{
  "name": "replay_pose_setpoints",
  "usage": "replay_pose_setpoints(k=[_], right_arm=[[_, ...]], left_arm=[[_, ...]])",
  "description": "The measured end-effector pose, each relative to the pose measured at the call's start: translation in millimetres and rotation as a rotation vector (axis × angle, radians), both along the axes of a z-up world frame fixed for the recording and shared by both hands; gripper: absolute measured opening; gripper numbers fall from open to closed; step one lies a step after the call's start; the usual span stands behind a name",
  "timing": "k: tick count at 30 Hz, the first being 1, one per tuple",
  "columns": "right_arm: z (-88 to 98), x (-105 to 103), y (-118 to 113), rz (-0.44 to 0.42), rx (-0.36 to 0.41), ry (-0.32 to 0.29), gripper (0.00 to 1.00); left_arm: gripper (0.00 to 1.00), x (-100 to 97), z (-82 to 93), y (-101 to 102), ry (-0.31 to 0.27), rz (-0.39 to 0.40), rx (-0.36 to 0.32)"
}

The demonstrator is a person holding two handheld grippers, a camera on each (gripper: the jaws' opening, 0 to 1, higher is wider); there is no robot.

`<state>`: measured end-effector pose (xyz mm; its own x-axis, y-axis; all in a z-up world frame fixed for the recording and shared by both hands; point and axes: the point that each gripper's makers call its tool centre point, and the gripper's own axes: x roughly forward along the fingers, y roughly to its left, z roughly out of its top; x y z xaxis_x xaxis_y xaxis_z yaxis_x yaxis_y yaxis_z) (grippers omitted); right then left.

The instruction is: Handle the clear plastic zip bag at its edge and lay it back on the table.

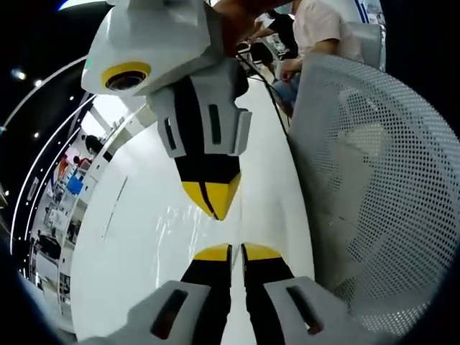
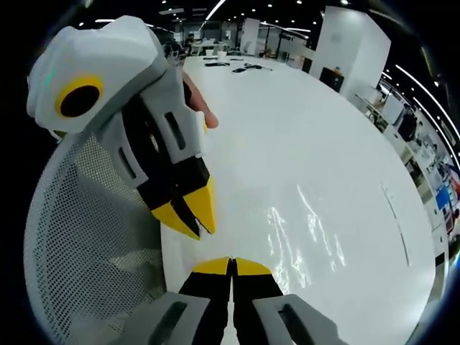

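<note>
left gripper (image 1: 236, 250) jaws together | right gripper (image 2: 231, 265) jaws together (tips nearly meeting) | clear plastic zip bag (image 2: 305, 230) flat on white table (image 2: 316, 129), right of centre; mesh chair (image 1: 374, 180) right

Each view looks along its own fingers, close above the white worktop (image 1: 144, 237). Both share the mesh chair (image 2: 86, 237): at 3 o'clock left, 9 o'clock right.

A long white table (image 2: 323, 144) runs through an open office under ceiling strip lights (image 2: 215, 8). A grey mesh chair (image 1: 381, 180) stands beside it.
</note>
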<state>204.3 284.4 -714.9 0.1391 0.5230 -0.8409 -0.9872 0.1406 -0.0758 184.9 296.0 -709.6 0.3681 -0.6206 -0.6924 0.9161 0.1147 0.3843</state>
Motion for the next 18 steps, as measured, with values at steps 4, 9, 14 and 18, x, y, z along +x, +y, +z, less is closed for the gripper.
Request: replay_pose_setpoints(k=[4,9,14,18], right_arm=[[0.8,2,1,0.0,0.004,-0.009,0.0],[5.1,4,2,-0.006,0.012,-0.018,0.0],[8.3,6,2,-0.011,0.014,-0.031,0.0],[10.7,8,2,-0.011,0.015,-0.039,0.0]], left_arm=[[0.01,0.2,-0.3,1,-0.002,0.001,0.005],[0.01,-0.5,-2.0,2,0.006,0.002,0.014],[0.0,-1.0,-3.8,2,0.006,-0.001,0.023],[0.0,-0.5,-4.8,2,0.011,0.002,0.024]])
